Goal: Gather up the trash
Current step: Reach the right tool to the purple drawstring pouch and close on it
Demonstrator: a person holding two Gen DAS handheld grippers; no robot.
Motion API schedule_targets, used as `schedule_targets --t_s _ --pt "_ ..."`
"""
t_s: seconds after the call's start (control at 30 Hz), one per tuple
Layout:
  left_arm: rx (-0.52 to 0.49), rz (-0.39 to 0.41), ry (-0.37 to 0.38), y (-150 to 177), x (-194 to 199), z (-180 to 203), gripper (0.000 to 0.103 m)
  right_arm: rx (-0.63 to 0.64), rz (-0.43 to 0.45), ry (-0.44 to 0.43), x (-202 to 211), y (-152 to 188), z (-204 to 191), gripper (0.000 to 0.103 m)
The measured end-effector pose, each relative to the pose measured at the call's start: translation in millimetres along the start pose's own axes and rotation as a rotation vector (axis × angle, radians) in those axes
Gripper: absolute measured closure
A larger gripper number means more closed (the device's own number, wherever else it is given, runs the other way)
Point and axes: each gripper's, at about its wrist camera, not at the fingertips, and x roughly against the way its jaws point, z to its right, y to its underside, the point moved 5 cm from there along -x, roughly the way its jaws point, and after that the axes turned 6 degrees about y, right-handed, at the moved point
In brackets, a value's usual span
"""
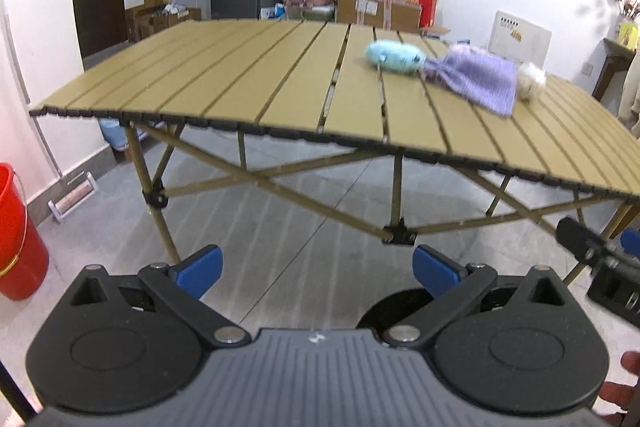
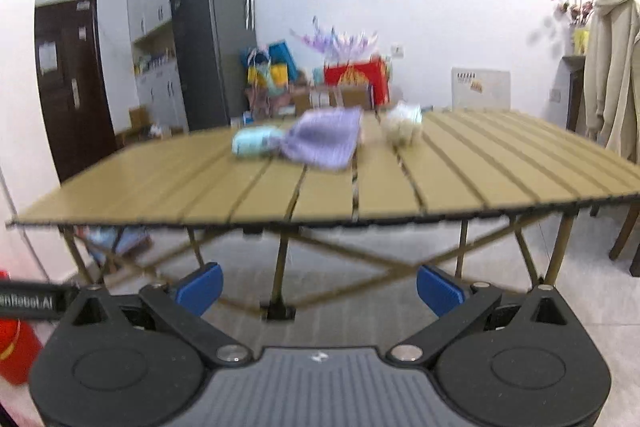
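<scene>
Left gripper (image 1: 316, 273): held low before the slatted worktop (image 1: 248, 75), aimed level at its near edge; jaws spread wide, holding nothing.
Right gripper (image 2: 318, 287): same low pose facing the worktop; jaws spread wide, empty.
Red bucket (image 1: 16, 239): on the floor at far left; contents hidden.
On the worktop, far side, in a row: pale blue soft item (image 1: 394, 57), touching a purple knitted cloth (image 1: 476, 77), then a white crumpled wad (image 1: 532, 81) just beside it.
</scene>
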Motion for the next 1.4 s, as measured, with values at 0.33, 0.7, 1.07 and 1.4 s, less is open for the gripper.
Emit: schedule_targets --t_s 0.33,0.7,1.07,1.4 --pt "0.008 0.057 0.013 -31 4 0 0.000 -0.077 0.082 -0.026 -8 -48 22 0.000" --pt "0.025 0.100 0.018 -70 -12 0 0.000 -0.123 0.097 -0.071 -37 -72 24 0.000" --pt "0.034 0.105 0.040 -105 -55 9 0.000 -0.032 0.072 -0.008 -101 -100 8 0.000" --pt "0.021 0.089 0.004 -131 -113 1 0.000 0.045 -0.030 0.008 -201 -123 -15 0.018"
